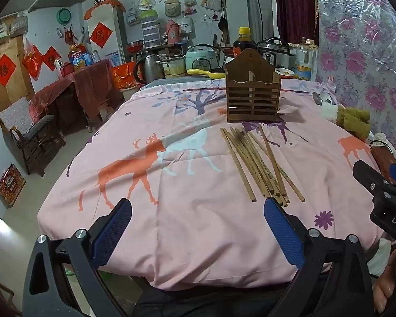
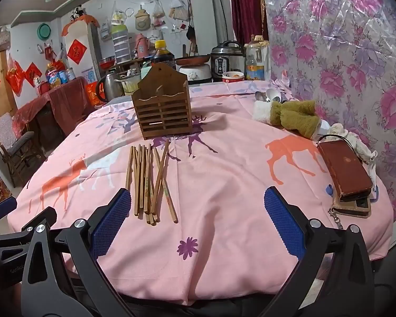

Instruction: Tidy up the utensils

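Observation:
A loose pile of wooden chopsticks (image 1: 261,163) lies on the pink deer-print tablecloth (image 1: 192,227), in front of a brown slatted wooden utensil holder (image 1: 253,97). My left gripper (image 1: 198,208) is open and empty above the near table edge, its right finger close to the chopstick ends. The right wrist view shows the chopsticks (image 2: 151,182) left of centre and the holder (image 2: 164,111) behind them. My right gripper (image 2: 198,203) is open and empty, to the right of the pile. Spoons (image 2: 268,95) lie far right by the wall.
A green and white cloth (image 2: 290,116) and a brown wallet on a phone (image 2: 347,174) lie at the table's right. Bottles, rice cookers and a kettle (image 2: 107,87) stand at the far edge. A floral plastic-covered wall (image 2: 343,52) bounds the right side.

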A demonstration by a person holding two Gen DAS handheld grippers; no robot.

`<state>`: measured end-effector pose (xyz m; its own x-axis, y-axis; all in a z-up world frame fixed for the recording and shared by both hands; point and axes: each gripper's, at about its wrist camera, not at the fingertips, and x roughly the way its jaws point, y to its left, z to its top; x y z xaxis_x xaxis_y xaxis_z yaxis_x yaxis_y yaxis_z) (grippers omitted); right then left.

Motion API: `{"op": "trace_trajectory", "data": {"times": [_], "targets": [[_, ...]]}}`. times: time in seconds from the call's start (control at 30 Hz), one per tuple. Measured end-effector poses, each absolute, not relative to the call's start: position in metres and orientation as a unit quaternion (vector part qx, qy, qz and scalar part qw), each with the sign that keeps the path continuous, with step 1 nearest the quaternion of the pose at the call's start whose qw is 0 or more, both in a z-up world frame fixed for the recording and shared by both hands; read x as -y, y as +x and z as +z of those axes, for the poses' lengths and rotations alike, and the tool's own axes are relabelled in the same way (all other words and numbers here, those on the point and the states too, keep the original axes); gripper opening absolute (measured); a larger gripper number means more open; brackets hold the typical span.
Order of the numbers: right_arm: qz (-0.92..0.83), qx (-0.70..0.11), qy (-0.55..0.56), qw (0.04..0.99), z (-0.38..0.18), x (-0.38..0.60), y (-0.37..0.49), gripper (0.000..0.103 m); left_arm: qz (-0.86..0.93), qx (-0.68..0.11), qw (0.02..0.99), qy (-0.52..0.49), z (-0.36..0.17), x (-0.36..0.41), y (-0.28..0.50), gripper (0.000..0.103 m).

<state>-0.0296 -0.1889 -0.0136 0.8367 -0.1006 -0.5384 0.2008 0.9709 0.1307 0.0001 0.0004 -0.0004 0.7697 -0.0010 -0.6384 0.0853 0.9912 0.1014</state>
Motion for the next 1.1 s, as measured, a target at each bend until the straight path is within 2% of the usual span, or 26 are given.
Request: {"op": "trace_trajectory", "data": {"times": [1.1], "targets": [[-0.080,-0.277,0.092,0.953,-0.0173,0.1841,-0.0307,0.097,-0.023,-0.341,0.938,0.062,-0.0010,-0.0006,0.0004,0.098]]}}
